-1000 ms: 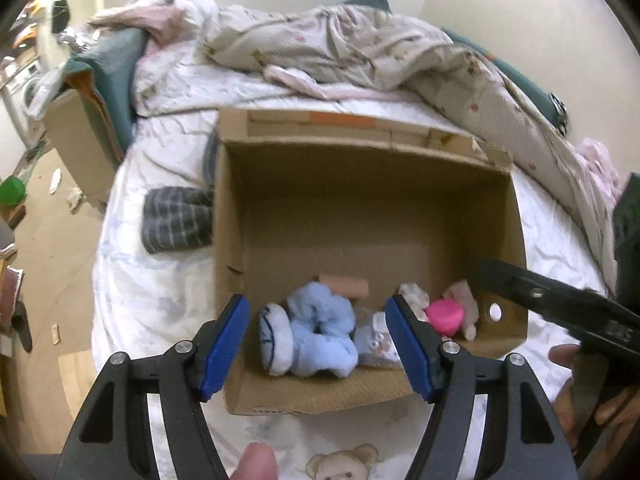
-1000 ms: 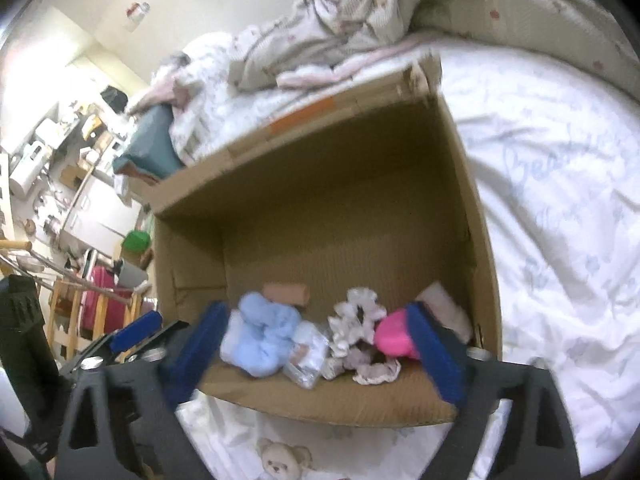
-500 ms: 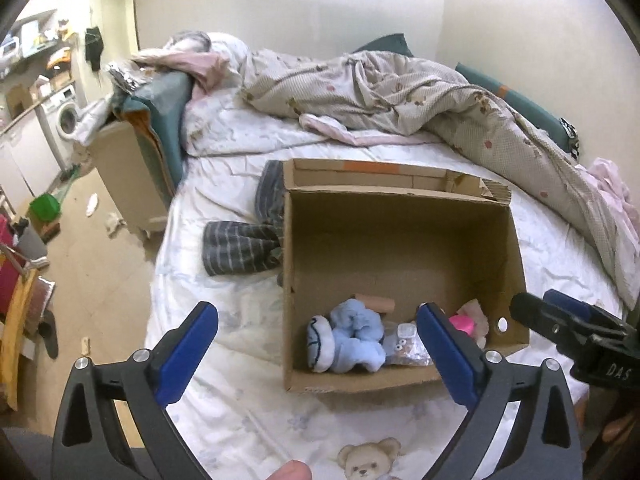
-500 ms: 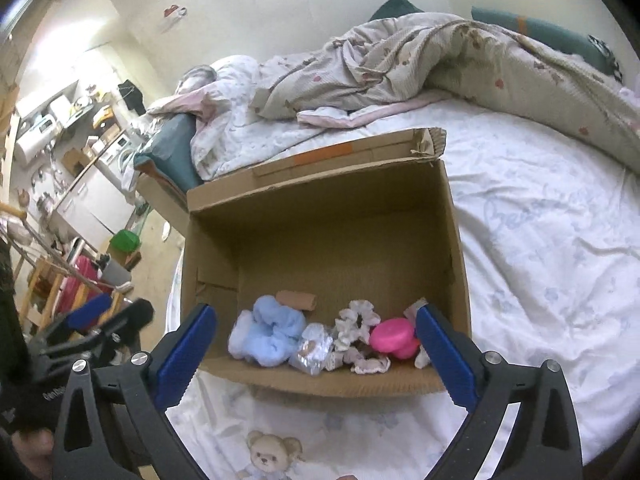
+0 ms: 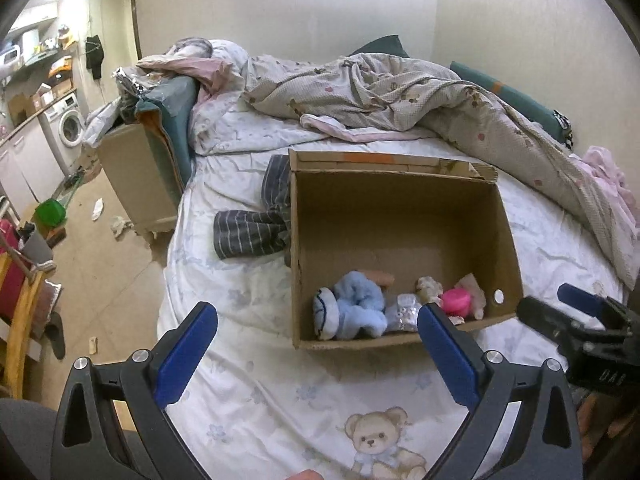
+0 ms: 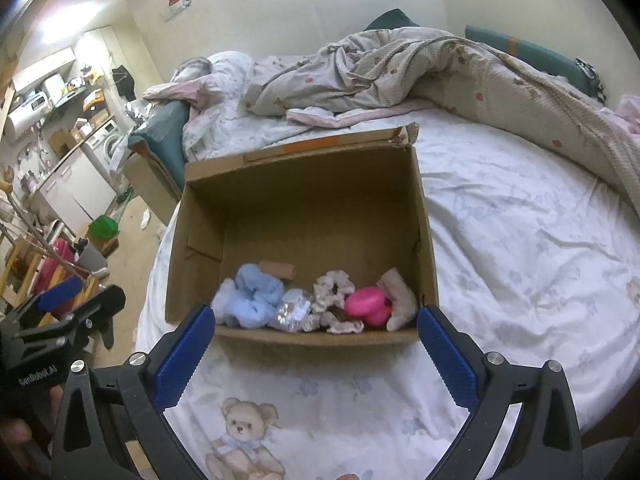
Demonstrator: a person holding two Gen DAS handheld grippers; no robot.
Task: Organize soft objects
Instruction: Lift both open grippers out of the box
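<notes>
1. Fingers on your left gripper (image 5: pixel 316 344) stand spread wide and hold nothing; it hangs above the bed sheet (image 5: pixel 248 392), short of the cardboard box (image 5: pixel 296 248).
2. Fingers on your right gripper (image 6: pixel 316 344) are likewise spread wide and bare, framing the box's near wall (image 6: pixel 316 337).
3. Cardboard box sits open on the bed; all soft objects lie along its near wall.
4. Contents, from the right wrist view, left to right: light blue plush (image 6: pixel 252 300), silvery packet (image 6: pixel 294 314), cream scrunchie (image 6: pixel 334 288), pink round item (image 6: pixel 366 306), pale cloth (image 6: pixel 400 300).
5. Striped dark garment (image 5: pixel 250 230) lies on the sheet, touching the box's left side.
</notes>
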